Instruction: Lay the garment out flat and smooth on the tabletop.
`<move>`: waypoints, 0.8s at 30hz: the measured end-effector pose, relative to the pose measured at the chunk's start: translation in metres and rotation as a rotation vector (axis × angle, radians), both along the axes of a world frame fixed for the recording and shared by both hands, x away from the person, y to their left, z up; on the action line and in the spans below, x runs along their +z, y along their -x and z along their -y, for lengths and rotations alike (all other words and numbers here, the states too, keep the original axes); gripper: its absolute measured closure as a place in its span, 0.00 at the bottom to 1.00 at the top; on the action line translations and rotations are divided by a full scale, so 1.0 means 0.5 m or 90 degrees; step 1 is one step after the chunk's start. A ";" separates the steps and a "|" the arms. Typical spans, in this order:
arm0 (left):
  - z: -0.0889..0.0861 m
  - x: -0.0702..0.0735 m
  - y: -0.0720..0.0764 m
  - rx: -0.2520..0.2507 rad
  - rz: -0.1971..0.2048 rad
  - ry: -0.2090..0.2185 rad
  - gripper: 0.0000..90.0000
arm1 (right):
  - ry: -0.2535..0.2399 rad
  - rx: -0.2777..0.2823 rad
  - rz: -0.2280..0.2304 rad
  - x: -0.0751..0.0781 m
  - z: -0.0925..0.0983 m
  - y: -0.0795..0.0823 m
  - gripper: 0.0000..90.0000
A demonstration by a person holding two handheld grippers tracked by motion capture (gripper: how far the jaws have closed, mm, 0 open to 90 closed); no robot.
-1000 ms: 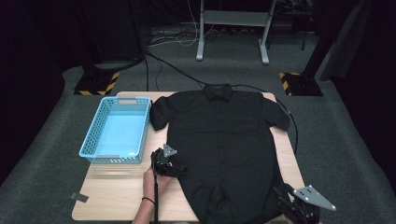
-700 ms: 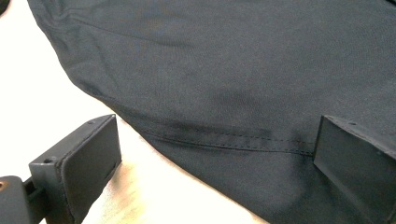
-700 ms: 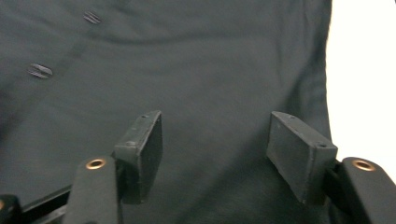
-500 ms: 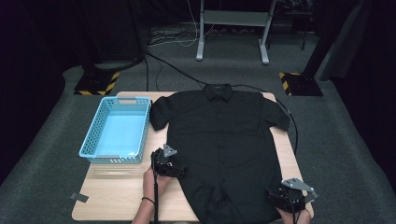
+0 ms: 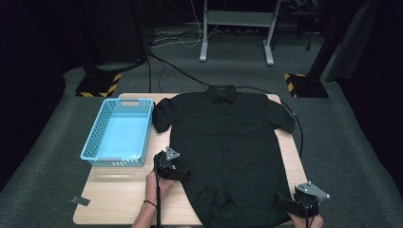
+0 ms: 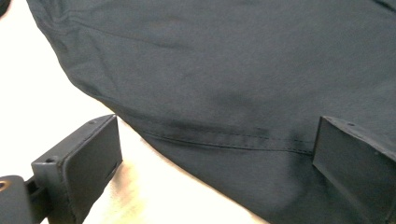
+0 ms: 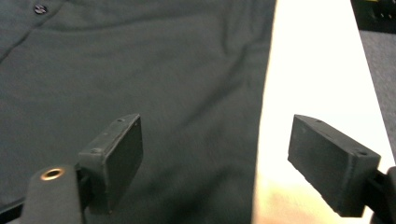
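I see a pale wooden tabletop (image 5: 119, 199) standing on grey carpet (image 5: 43, 156) in a dark room, with cables trailing across the floor behind it, a grey metal stand (image 5: 235, 28) farther back, and yellow-and-black striped base plates (image 5: 100, 85) to either side. A light blue basket (image 5: 121, 133) with perforated walls sits on the tabletop's left part. Just beside it, a black short-sleeved shirt (image 5: 228, 142) lies flat and buttoned, collar at the far edge, hem at the near edge, covering the middle and right of the tabletop. A small grey scrap (image 5: 79, 201) lies near the front left corner.

My left claw (image 5: 178, 173) sits low at the shirt's left side edge, about halfway down the body, the forearm coming in from the near edge. In the left gripper view its jaws stand wide apart: one pad (image 6: 91, 161) over bare wood, the other over cloth, with the stitched side hem running between them, not pinched.

My right claw (image 5: 285, 205) is low at the front right corner, pointing in towards the shirt's lower right edge. Its jaws have just been opening and now stand wide, released; in the right gripper view the shirt's edge lies between them, one pad (image 7: 119, 158) over fabric, the other over wood, neither pressing on it.
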State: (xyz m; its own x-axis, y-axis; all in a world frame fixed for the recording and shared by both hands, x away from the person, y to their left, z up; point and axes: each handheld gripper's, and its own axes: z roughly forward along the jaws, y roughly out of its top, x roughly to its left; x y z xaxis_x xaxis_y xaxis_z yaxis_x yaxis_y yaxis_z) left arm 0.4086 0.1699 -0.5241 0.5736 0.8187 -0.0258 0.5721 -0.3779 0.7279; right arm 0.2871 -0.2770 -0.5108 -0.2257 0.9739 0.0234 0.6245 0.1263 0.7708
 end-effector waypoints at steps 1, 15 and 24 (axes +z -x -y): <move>0.003 0.006 0.006 -0.005 0.005 0.009 0.00 | 0.003 0.004 0.001 0.001 -0.004 -0.006 0.17; 0.171 0.054 0.108 -0.222 -0.023 0.034 0.17 | 0.011 0.009 -0.020 -0.013 -0.024 -0.050 0.17; 0.208 0.027 0.144 -0.242 -0.035 -0.017 0.62 | 0.010 -0.010 -0.025 -0.021 -0.016 -0.049 0.17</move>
